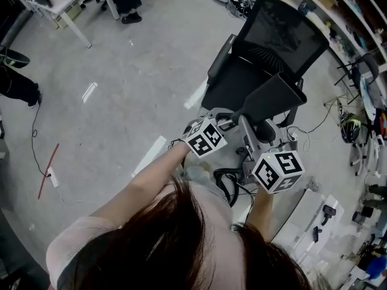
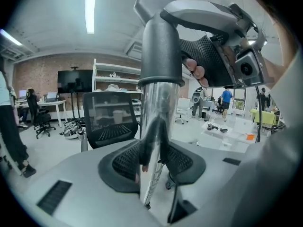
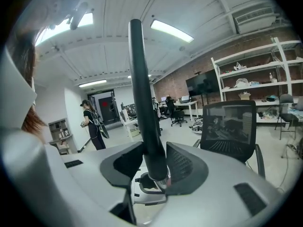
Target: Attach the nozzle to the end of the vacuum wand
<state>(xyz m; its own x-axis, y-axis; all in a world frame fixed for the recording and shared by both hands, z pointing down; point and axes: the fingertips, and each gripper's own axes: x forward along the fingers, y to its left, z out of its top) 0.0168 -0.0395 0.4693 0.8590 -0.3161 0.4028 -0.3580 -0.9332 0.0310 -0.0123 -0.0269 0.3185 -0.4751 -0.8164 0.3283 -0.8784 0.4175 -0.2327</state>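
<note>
Clamping wand (image 2: 158,109), left tongs (image 2: 154,162), nozzle (image 3: 142,89), right tongs (image 3: 155,167)

Lab workshop: shelving (image 3: 255,71), desks (image 3: 183,104).

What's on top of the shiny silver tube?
A dark grey plastic nozzle, gripped by the right claw, sits over the top of the shiny silver metal tube. It covers the tube's end, so how deep the tube goes inside cannot be seen.

wand (image 2: 152,126) lower end hidden below fingers (image 2: 118,162); nozzle (image 2: 161,46) top cut by upper edge
</note>
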